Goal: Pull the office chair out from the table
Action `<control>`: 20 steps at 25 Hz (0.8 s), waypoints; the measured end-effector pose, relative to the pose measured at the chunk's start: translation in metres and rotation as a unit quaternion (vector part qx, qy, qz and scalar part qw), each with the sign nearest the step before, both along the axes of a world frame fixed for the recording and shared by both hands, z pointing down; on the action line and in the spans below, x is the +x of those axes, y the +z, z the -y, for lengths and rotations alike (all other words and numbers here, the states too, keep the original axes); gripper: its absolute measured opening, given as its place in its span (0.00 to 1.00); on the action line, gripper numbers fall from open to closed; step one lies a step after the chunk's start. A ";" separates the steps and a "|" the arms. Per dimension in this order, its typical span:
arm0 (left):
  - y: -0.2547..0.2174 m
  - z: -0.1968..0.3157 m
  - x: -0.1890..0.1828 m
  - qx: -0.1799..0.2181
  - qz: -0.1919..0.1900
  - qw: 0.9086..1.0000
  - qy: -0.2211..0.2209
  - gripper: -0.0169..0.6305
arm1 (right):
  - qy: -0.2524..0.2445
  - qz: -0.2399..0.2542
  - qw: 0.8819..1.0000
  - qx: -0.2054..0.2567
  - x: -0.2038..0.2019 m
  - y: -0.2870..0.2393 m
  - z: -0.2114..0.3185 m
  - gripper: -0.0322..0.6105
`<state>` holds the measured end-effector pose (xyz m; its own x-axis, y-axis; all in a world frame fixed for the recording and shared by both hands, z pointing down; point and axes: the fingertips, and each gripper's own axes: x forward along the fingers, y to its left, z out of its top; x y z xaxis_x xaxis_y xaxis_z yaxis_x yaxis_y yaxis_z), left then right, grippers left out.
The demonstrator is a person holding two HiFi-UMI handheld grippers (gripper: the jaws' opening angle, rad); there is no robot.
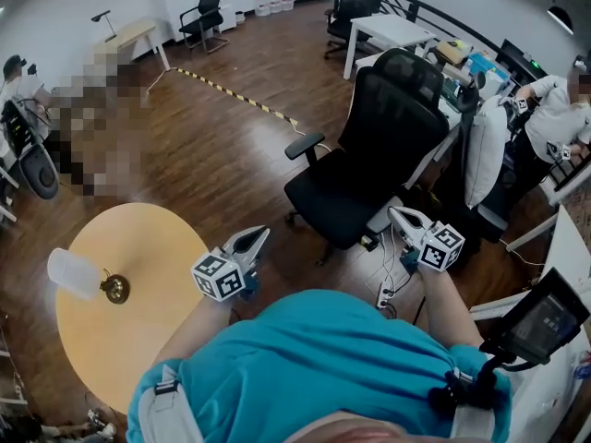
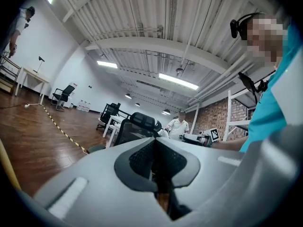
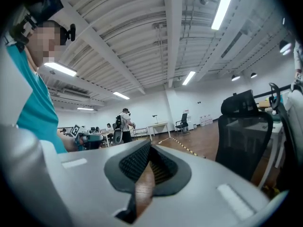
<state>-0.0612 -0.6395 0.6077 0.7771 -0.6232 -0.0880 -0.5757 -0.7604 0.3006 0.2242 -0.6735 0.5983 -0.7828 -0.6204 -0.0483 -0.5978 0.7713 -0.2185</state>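
The black mesh office chair [image 1: 369, 155] stands on the wood floor, its back toward the cluttered white desk [image 1: 450, 118] at the right. In the left gripper view the chair [image 2: 137, 126] shows ahead, and in the right gripper view it [image 3: 244, 131] stands to the right. My left gripper [image 1: 261, 235] hovers left of the seat, apart from it, jaws shut and empty [image 2: 155, 143]. My right gripper [image 1: 395, 213] sits by the seat's right side, touching nothing that I can see, also shut with nothing between its pads [image 3: 149, 148].
A round yellow table [image 1: 138, 340] with a small lamp [image 1: 88, 278] lies at the lower left. A power strip [image 1: 385, 295] and cables lie on the floor under the chair. Striped tape [image 1: 235, 95] crosses the floor. A person [image 1: 559, 118] sits at the right.
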 end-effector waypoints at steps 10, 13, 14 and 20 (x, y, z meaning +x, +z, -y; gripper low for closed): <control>0.015 -0.087 0.102 -0.001 0.015 1.000 0.020 0.07 | -0.018 0.029 0.999 -0.002 0.069 0.024 -0.092 0.05; 0.028 -0.117 0.124 -0.013 0.010 1.000 0.021 0.07 | -0.026 0.043 0.999 -0.009 0.085 0.037 -0.115 0.05; 0.032 -0.124 0.128 -0.018 0.009 1.000 0.022 0.07 | -0.027 0.046 0.999 -0.013 0.088 0.041 -0.120 0.05; 0.018 -0.174 0.131 -0.007 0.024 1.000 0.017 0.07 | -0.044 0.049 0.998 -0.017 0.081 0.039 -0.160 0.05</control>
<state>0.0702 -0.4654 0.6259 0.8005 -0.5980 -0.0415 -0.5644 -0.7752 0.2839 0.3055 -0.5137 0.6371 -0.8269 -0.5521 -0.1069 -0.5027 0.8109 -0.2995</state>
